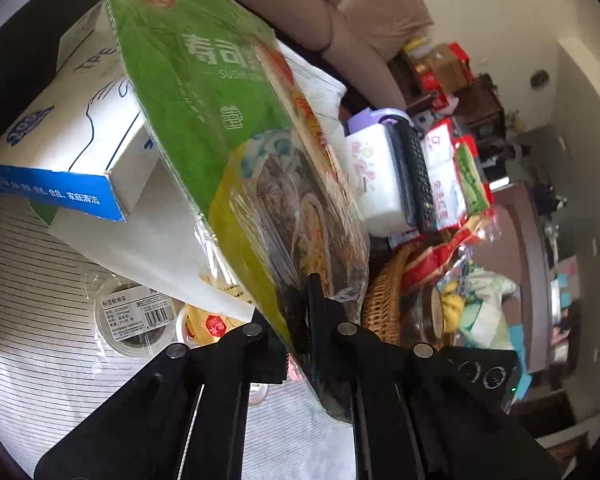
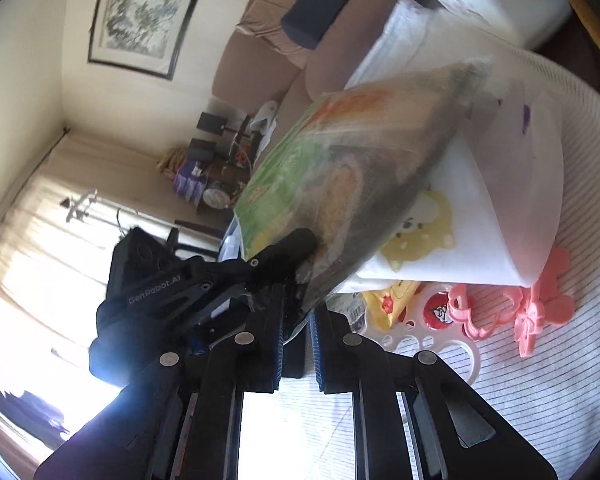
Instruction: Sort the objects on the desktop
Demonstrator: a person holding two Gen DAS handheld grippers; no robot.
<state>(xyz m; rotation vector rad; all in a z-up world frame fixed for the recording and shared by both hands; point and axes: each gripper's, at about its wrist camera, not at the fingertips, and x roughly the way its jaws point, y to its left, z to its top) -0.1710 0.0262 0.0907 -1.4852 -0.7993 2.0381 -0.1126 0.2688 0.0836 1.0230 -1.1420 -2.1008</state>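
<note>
A green sushi seaweed packet [image 1: 228, 128] is held up above the striped cloth. My left gripper [image 1: 304, 320] is shut on its lower edge. In the right wrist view the same packet [image 2: 340, 168] is blurred, and my right gripper [image 2: 296, 320] is shut on its lower corner. The left gripper [image 2: 284, 256] shows there, clamped on the packet from the left. A white and blue glove box [image 1: 72, 140] lies behind the packet on white paper [image 1: 148, 240].
A tape roll [image 1: 136, 320] lies on the striped cloth [image 1: 40, 280]. A wicker basket [image 1: 384, 304] of snacks, a tissue pack [image 1: 372, 176] and a remote [image 1: 416, 176] stand at the right. Pink clips [image 2: 540, 308] and a white ring holder [image 2: 440, 344] lie under a folded paper [image 2: 480, 208].
</note>
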